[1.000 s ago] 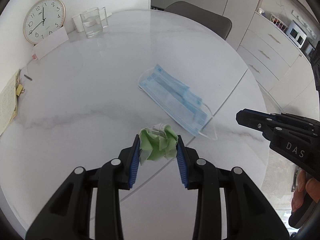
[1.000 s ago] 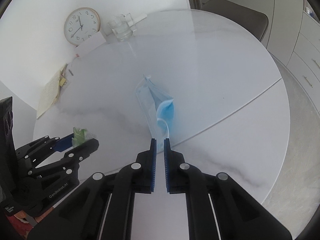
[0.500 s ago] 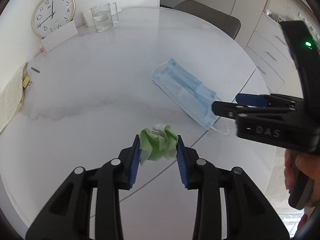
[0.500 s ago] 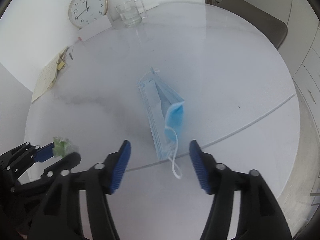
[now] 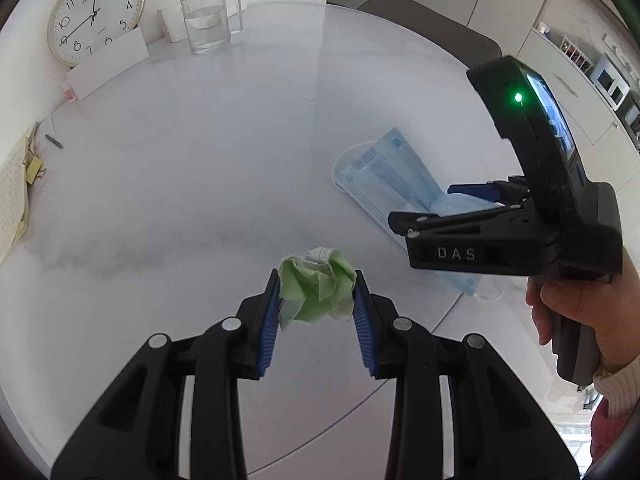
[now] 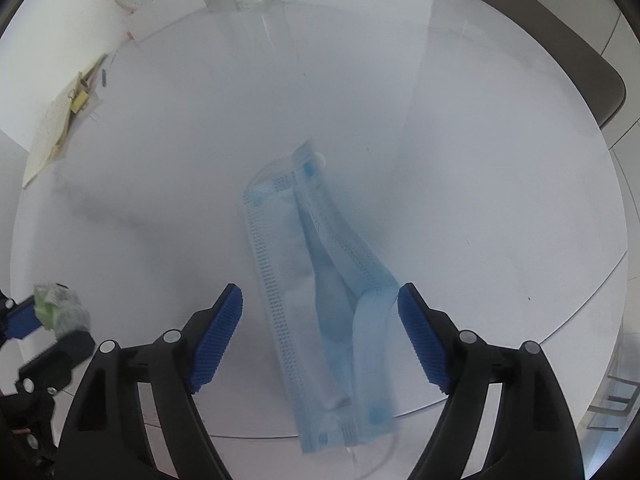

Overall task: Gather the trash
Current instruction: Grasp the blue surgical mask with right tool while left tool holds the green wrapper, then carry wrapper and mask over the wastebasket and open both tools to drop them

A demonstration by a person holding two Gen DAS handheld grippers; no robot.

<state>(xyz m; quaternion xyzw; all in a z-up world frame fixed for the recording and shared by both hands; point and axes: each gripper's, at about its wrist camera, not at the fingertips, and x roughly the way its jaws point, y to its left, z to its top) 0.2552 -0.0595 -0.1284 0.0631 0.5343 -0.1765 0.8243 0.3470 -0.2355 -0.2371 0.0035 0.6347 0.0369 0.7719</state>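
Left gripper (image 5: 316, 304): fingers clamped on a crumpled green paper wad (image 5: 318, 294), held above the near part of the white marble counter (image 5: 192, 176). Right gripper (image 6: 320, 320): fingers spread wide to either side of a blue surgical mask (image 6: 320, 280) lying flat on the counter. Farther back stood a glass mug (image 5: 208, 20) and a wall clock (image 5: 94, 12).

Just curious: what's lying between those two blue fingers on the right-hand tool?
The blue face mask on the table, seen between the open right gripper in its wrist view.
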